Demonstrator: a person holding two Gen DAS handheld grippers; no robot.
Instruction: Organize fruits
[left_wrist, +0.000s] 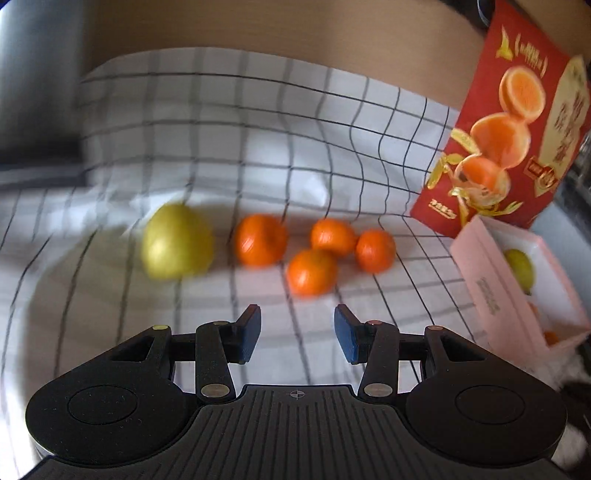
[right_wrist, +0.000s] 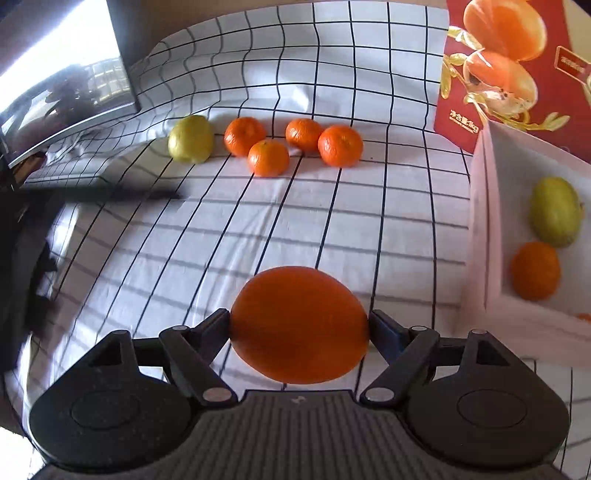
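My right gripper (right_wrist: 299, 326) is shut on an orange (right_wrist: 299, 325) and holds it above the checked cloth, left of the pink box (right_wrist: 484, 236). Inside the box lie a yellow-green fruit (right_wrist: 556, 210) and an orange (right_wrist: 535, 271). Several oranges (right_wrist: 267, 158) and a yellow-green fruit (right_wrist: 191, 138) lie on the cloth further back. My left gripper (left_wrist: 297, 334) is open and empty, just short of the same oranges (left_wrist: 312, 272), with the yellow-green fruit (left_wrist: 177, 242) to its left and the pink box (left_wrist: 491, 291) at the right.
A red orange-printed carton (left_wrist: 495, 147) stands behind the pink box and also shows in the right wrist view (right_wrist: 491, 74). A dark monitor (right_wrist: 62, 74) stands at the left. The checked cloth (right_wrist: 332, 221) covers the table and rises at the back.
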